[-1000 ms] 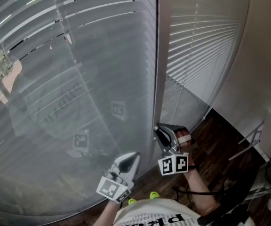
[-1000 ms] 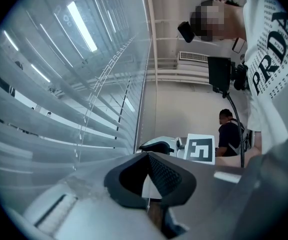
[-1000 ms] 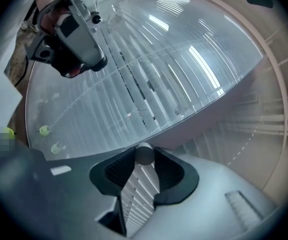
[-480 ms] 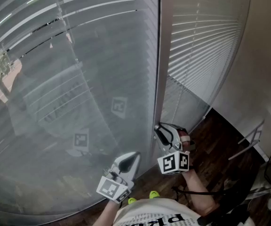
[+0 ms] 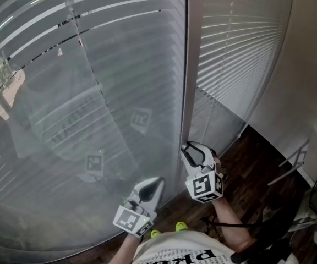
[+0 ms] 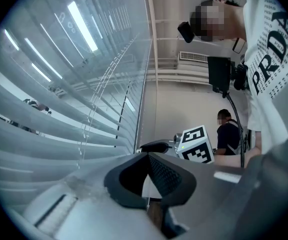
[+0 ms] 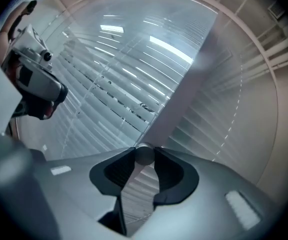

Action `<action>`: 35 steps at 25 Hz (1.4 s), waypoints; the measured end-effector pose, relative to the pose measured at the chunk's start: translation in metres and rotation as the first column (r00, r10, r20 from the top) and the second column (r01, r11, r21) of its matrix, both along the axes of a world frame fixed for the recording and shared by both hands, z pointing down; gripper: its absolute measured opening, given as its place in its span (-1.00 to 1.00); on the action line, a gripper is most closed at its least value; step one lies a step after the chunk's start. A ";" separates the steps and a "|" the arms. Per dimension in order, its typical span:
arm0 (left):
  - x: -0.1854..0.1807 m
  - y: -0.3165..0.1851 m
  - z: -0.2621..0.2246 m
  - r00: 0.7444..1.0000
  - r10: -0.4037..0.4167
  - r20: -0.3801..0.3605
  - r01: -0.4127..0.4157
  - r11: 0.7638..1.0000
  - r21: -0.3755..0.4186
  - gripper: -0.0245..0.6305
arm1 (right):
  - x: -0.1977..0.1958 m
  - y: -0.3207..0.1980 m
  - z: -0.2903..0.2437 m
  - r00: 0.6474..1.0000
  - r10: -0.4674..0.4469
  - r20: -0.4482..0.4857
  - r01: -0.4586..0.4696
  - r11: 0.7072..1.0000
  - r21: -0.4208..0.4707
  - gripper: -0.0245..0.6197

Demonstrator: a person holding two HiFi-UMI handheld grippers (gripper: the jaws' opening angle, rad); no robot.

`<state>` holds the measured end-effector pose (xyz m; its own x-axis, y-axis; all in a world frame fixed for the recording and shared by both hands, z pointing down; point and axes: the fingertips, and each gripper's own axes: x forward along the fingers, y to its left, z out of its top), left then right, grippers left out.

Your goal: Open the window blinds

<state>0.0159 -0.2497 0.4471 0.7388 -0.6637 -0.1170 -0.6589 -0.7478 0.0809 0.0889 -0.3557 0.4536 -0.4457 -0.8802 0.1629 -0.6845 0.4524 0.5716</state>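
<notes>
Two grey slatted blinds, a wide left blind (image 5: 92, 92) and a narrower right blind (image 5: 235, 54), hang either side of a pale upright window post (image 5: 190, 65). My right gripper (image 5: 189, 149) reaches the foot of that post. In the right gripper view its jaws (image 7: 144, 155) are shut on the round grey end of the tilt wand (image 7: 144, 157). My left gripper (image 5: 156, 182) is held lower and to the left, close to the left blind and touching nothing. Its jaw tips (image 6: 147, 155) meet with nothing between them. The left blind's slats are partly tilted, and a little of the outside shows through them.
A dark wooden floor (image 5: 257, 164) runs along the foot of the window. A beige wall (image 5: 307, 65) closes the right side, with a metal rack (image 5: 296, 161) and cables low beside it. Another person (image 6: 229, 134) stands in the background of the left gripper view.
My right gripper has rolled about its own axis at the post, so its marker cube faces a different way. The left blind's slats have tilted further open. The left gripper has kept still.
</notes>
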 end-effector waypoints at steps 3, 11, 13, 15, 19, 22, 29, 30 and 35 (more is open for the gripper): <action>0.000 0.000 0.000 1.000 -0.001 -0.001 0.001 1.000 -0.002 -0.95 | 0.001 -0.001 -0.001 0.998 0.000 0.068 0.003 0.999 -0.037 -0.53; 0.000 0.001 0.001 1.000 0.007 -0.004 -0.007 1.000 -0.004 -0.95 | 0.003 -0.003 0.000 0.975 0.014 0.221 0.009 0.995 -0.102 -0.52; 0.001 0.000 0.000 1.000 0.008 -0.005 -0.009 1.000 -0.004 -0.95 | 0.004 -0.004 -0.001 0.964 0.024 0.265 0.008 0.992 -0.122 -0.52; 0.000 0.000 0.000 1.000 0.009 -0.005 -0.009 1.000 -0.002 -0.95 | 0.005 -0.004 -0.001 0.953 0.033 0.302 0.010 0.990 -0.140 -0.52; -0.001 0.000 -0.001 1.000 0.008 -0.004 -0.008 1.000 -0.001 -0.95 | 0.005 -0.005 -0.001 0.929 0.048 0.367 0.016 0.985 -0.171 -0.52; -0.001 0.001 -0.001 1.000 0.008 -0.004 -0.008 1.000 0.000 -0.95 | 0.008 -0.005 0.000 0.909 0.060 0.413 0.020 0.982 -0.186 -0.52; -0.001 0.000 -0.002 1.000 0.006 -0.010 -0.006 1.000 0.000 -0.95 | 0.008 -0.006 0.000 0.876 0.074 0.477 0.028 0.978 -0.204 -0.52; -0.001 0.000 -0.002 1.000 0.006 -0.010 -0.006 1.000 0.001 -0.95 | 0.009 -0.006 0.000 0.872 0.077 0.483 0.029 0.978 -0.208 -0.52; 0.001 0.001 -0.002 1.000 0.011 -0.008 -0.011 1.000 0.001 -0.95 | 0.008 -0.005 0.000 0.858 0.086 0.507 0.032 0.975 -0.219 -0.52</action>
<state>0.0168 -0.2487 0.4449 0.7449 -0.6556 -0.1239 -0.6502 -0.7549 0.0856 0.0973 -0.3611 0.4537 -0.4942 -0.8632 0.1030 -0.8659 0.4993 0.0302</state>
